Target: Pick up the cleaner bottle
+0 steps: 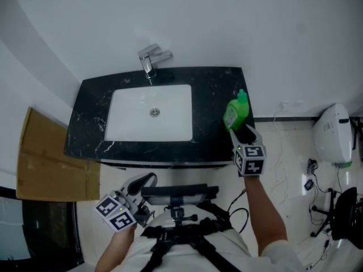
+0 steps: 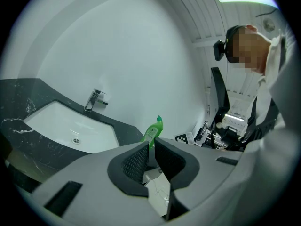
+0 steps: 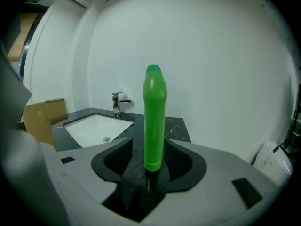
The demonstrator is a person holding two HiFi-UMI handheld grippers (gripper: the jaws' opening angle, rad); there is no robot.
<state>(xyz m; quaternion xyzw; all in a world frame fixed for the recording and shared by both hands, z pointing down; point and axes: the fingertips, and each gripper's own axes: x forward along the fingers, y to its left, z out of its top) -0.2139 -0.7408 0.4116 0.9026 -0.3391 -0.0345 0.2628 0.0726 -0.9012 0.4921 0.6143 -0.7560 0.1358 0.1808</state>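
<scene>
The green cleaner bottle (image 1: 236,111) stands upright on the right end of the black marble counter (image 1: 215,89). My right gripper (image 1: 243,134) is at its base, coming from the counter's front edge. In the right gripper view the bottle (image 3: 154,121) rises between the jaws of that gripper (image 3: 148,141), close to the right pad, with a dark gap at the left pad; the jaws look open around it. My left gripper (image 1: 140,186) hangs low by the person's body, well short of the counter. Its jaws (image 2: 149,147) are shut, with the bottle (image 2: 153,132) far beyond them.
A white sink basin (image 1: 113,103) is set into the counter, with a chrome faucet (image 1: 152,58) behind it against the white wall. Flat cardboard (image 1: 48,163) leans at the left. On the floor at the right are a white appliance (image 1: 333,134), cables and a black chair base (image 1: 340,208).
</scene>
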